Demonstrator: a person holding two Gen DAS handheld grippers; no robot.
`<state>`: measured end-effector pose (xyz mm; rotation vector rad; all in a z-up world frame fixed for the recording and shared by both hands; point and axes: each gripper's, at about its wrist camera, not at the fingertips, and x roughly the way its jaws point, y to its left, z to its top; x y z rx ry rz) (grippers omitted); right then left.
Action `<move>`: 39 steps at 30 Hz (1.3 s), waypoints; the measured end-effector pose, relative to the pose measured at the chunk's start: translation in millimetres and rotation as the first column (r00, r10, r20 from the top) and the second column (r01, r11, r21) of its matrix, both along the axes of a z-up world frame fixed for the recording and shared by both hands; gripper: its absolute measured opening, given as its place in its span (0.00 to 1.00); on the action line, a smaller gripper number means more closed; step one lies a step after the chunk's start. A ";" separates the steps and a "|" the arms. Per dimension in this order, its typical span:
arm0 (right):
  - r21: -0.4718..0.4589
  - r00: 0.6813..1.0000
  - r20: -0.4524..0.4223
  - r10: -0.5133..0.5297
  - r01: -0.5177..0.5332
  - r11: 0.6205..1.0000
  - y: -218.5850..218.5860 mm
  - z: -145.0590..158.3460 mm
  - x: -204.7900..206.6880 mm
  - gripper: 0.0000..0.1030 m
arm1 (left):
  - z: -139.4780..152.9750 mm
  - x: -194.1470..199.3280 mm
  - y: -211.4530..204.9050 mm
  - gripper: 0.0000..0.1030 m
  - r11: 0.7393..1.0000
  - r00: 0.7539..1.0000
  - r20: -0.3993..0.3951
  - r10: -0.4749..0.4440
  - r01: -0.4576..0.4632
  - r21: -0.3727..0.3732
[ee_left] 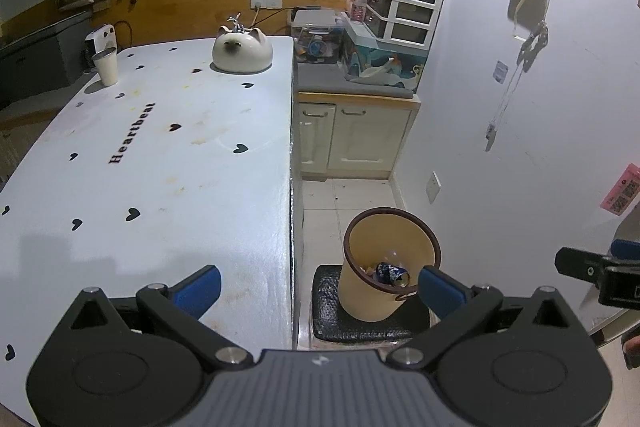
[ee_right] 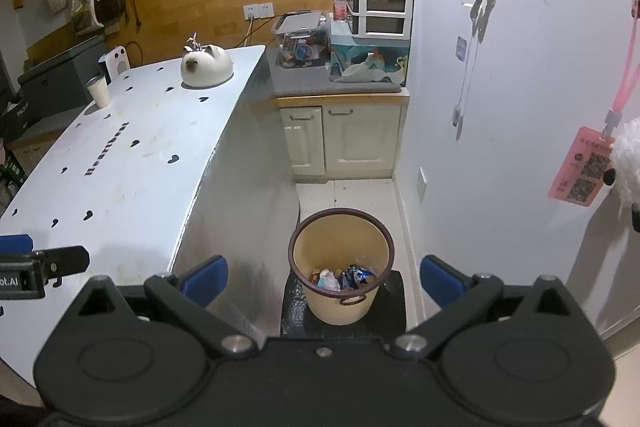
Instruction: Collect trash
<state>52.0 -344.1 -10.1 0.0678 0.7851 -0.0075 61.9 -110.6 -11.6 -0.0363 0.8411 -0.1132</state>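
The white heart-print surface takes up the left of both views, with only a paper cup and a cat-shaped ceramic pot standing at its far end. We read both as things that belong there, though the cup could be trash; we cannot tell from here.

The bin sits on the floor just beside the surface's end, on a dark mat. That puts it within easy reach for dropping items over the edge.

Our left gripper hangs over the surface's edge, jaws wide and holding nothing. Our right gripper hangs above the bin, jaws also wide and empty. We judge that both are parked between a drop and the next pick.

The trash itself lies at the bottom of the bin. A crushed blue can rests on its side with its open end towards us. A crumpled pale wrapper touches it, and small brown scraps lie beside that. The bin is tan with a dark rim and a slot handle, and only its bottom is covered.
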 end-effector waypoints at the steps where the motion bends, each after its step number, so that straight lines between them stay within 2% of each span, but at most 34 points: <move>1: 0.001 1.000 -0.001 0.001 -0.001 1.000 -0.3 -0.2 0.1 1.00 | 0.4 -0.3 -0.6 1.00 1.000 1.000 0.000 0.000 0.000 0.000; 39: 0.008 1.000 -0.009 0.007 -0.007 1.000 -2.7 -3.5 1.5 1.00 | 0.8 -1.9 -2.5 1.00 1.000 1.000 0.002 0.003 -0.003 0.000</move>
